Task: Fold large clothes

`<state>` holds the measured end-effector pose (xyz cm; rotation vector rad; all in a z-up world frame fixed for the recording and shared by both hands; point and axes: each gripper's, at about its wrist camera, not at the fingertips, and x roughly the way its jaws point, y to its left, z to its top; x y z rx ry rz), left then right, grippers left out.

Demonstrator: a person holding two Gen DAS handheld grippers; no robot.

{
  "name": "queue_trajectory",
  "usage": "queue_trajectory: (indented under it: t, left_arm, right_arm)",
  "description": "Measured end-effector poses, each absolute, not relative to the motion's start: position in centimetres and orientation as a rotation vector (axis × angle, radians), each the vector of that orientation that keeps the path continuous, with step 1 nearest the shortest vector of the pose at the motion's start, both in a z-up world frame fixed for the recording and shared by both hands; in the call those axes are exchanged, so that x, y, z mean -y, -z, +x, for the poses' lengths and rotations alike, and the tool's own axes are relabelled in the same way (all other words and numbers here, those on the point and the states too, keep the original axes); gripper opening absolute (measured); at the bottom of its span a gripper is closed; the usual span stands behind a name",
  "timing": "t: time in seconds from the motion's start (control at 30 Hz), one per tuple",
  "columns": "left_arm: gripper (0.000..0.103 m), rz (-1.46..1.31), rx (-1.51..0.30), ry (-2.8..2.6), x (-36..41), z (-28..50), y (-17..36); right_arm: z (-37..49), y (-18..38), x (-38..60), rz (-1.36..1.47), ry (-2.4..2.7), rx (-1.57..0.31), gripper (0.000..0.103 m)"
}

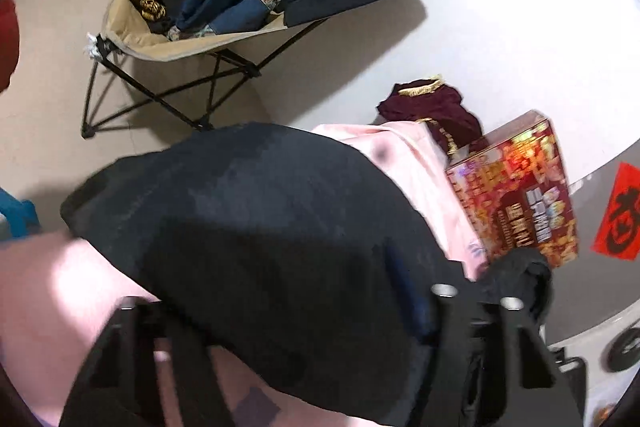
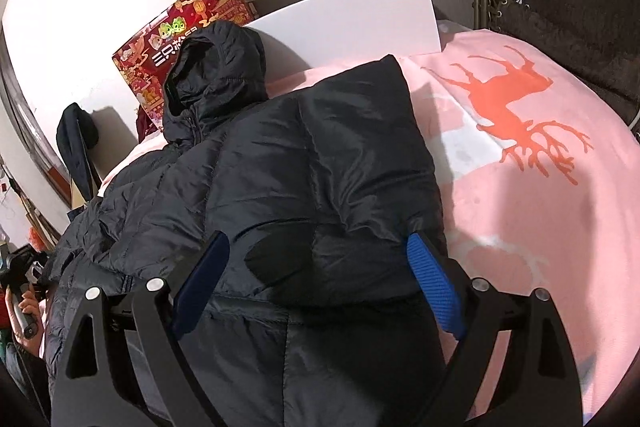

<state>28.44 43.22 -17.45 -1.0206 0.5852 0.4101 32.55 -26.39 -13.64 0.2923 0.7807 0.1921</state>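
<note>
A black hooded puffer jacket (image 2: 300, 155) lies on a pink bed cover (image 2: 540, 227) with a red deer print. Its hood (image 2: 216, 67) points toward the wall, and one side is folded over the body. My right gripper (image 2: 316, 259) is open, its blue pads (image 2: 436, 287) straddling the jacket's near edge. In the left wrist view the jacket (image 1: 260, 219) drapes across my left gripper (image 1: 280, 279). Only one blue pad (image 1: 410, 295) shows there. The other finger is hidden under the fabric, and the jaw mounts stand wide apart.
A folding chair (image 1: 132, 39) on the floor holds jeans and dark clothes. A red printed box (image 2: 180, 39) and a white board (image 2: 352, 15) lean at the bed's head. A maroon garment (image 1: 432, 107) lies by the box. A hand (image 2: 26, 307) holds the other gripper's handle.
</note>
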Motion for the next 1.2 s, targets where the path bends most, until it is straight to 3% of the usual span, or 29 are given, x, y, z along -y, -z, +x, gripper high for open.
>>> queue_trajectory:
  t: [0.07,0.17,0.3,0.43,0.57,0.6,0.67,0.8,0.9,0.97,1.07,1.2]
  left_arm:
    - [0.033,-0.949,-0.616,-0.448,-43.2,29.0,17.0]
    - [0.022,-0.763,-0.645,-0.488,-41.5,30.1,14.3]
    - [0.021,-0.441,-0.576,-0.459,-34.8,31.5,7.3]
    - [0.022,-0.135,-0.475,-0.288,-23.1,32.7,1.6]
    - [0.023,0.091,-0.492,-0.053,-10.8,34.0,2.6]
    - [0.025,0.156,-0.529,0.007,-7.4,34.5,4.3]
    - [0.043,0.249,-0.614,0.084,-2.5,35.4,8.4]
    - [0.044,0.432,-0.736,0.077,2.6,36.2,15.6]
    - [0.054,0.410,-0.713,0.091,1.6,35.3,14.7]
    - [0.069,0.382,-0.678,0.087,0.7,34.5,13.7]
    - [0.084,0.350,-0.615,0.093,-0.5,32.3,12.6]
    - [0.093,0.225,-0.600,0.086,-4.4,30.3,11.2]
  right_arm:
    - [32.6,13.7,26.5,0.300,-0.192,-0.787,0.088]
    - [32.7,13.8,26.5,0.308,-0.192,-0.792,0.088]
    - [32.7,13.8,26.4,0.306,-0.190,-0.796,0.088]
    - [32.7,13.8,26.4,0.308,-0.191,-0.798,0.088]
    - [32.8,13.9,26.4,0.312,-0.191,-0.801,0.088]
    - [32.8,13.9,26.4,0.315,-0.192,-0.802,0.088]
    - [32.8,14.0,26.6,0.326,-0.196,-0.801,0.088]
    - [32.9,14.1,27.0,0.354,-0.207,-0.806,0.088]
    - [33.0,14.2,26.8,0.349,-0.208,-0.813,0.089]
    - [33.0,14.2,26.7,0.346,-0.209,-0.813,0.089]
    - [33.0,14.1,26.7,0.351,-0.209,-0.813,0.089]
    - [33.0,14.1,26.8,0.350,-0.210,-0.813,0.089]
